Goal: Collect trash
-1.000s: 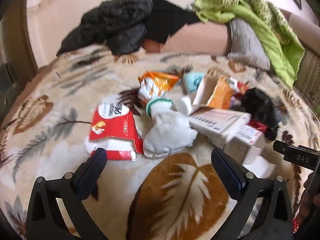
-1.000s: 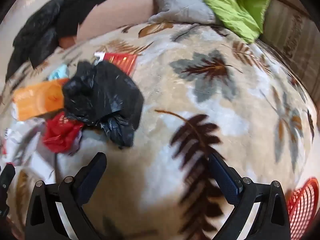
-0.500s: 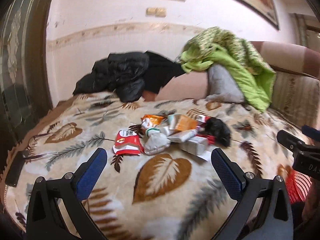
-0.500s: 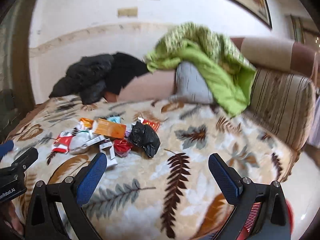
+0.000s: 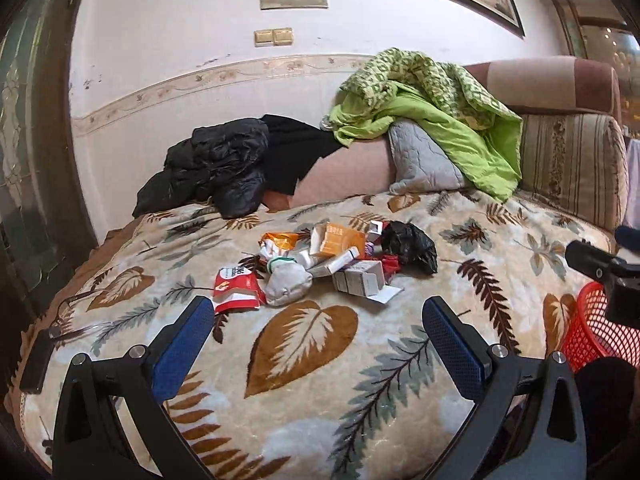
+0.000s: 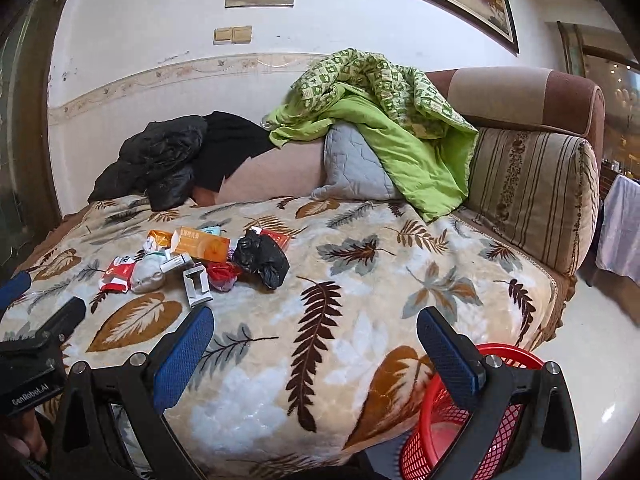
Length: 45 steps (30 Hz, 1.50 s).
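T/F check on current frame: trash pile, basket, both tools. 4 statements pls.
1. The left tool is open and empty. True.
2. The crumpled black plastic bag lies inside the red mesh basket. False: it lies on the leaf-patterned blanket, in the trash pile.
3. The right tool grips the orange cardboard box. False: open, empty; the box lies in the pile.
4. The basket sits beside the bed's edge. True.
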{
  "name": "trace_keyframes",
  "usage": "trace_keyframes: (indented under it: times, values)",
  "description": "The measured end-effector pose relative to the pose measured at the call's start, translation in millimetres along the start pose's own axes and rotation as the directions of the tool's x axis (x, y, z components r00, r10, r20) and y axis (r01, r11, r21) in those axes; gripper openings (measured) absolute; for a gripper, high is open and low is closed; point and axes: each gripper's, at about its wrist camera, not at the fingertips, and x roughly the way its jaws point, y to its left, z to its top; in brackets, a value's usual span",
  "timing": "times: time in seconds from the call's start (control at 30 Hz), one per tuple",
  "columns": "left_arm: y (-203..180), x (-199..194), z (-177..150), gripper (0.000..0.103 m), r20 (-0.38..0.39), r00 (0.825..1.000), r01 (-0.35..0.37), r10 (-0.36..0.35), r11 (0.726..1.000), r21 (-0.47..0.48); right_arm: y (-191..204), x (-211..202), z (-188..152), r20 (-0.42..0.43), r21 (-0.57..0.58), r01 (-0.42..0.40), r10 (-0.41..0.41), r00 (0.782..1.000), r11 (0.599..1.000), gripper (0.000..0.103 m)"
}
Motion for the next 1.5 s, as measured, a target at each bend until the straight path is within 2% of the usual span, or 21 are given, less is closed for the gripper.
trace_keyframes:
  times: [0.23,1.5]
  values:
    - [-5.0,3.9,-0.6,0.103,-0.011,1.000,0.004,-0.004,1.000,0.031,-1.1,4.2,0.4,-0.025,0.013,-0.005,0.005,1.000,1.000,0.103]
    - [-0.7,5.4,-1.1,0.103,-0.020,1.000,0.001,0.000,1.000,0.026,-0.1,6.3,0.0,-0.045,0.012,-0.005,0.006,0.999,1.000,0.103]
